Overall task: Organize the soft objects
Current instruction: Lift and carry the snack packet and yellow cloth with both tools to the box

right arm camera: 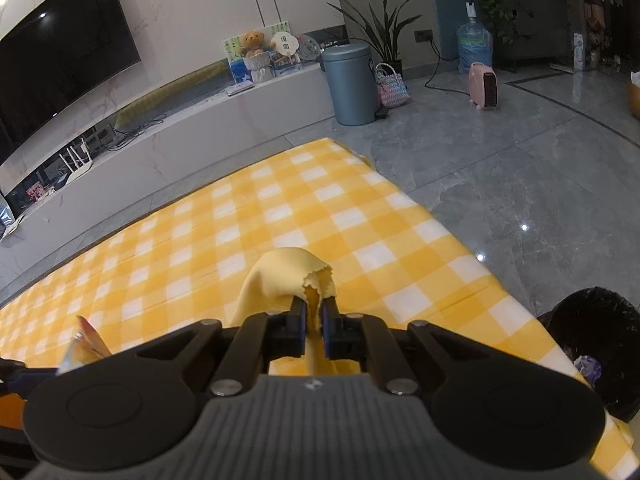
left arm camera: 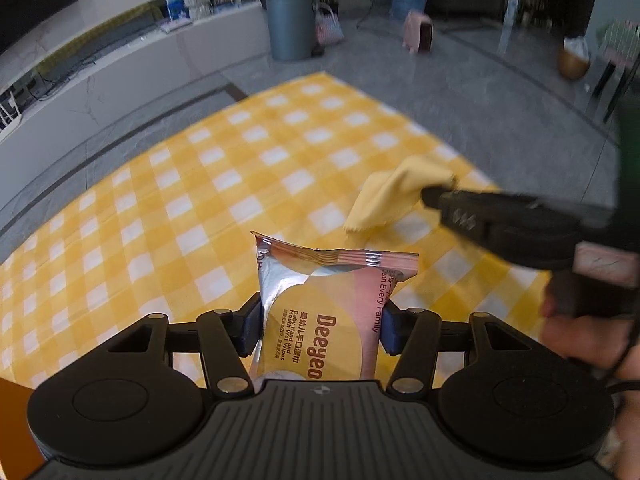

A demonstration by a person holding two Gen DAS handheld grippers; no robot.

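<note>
My left gripper is shut on a pink and yellow pack of baby wet wipes and holds it above the yellow checked tablecloth. My right gripper is shut on a small yellow cloth, which hangs from the jaws above the same tablecloth. In the left wrist view the right gripper comes in from the right with the yellow cloth dangling from its tip. A corner of the wipes pack shows at the lower left of the right wrist view.
A black bin with a liner stands by the table's right edge. Beyond the table are grey floor, a white TV bench, a blue-grey trash can, a pink heater and a water bottle.
</note>
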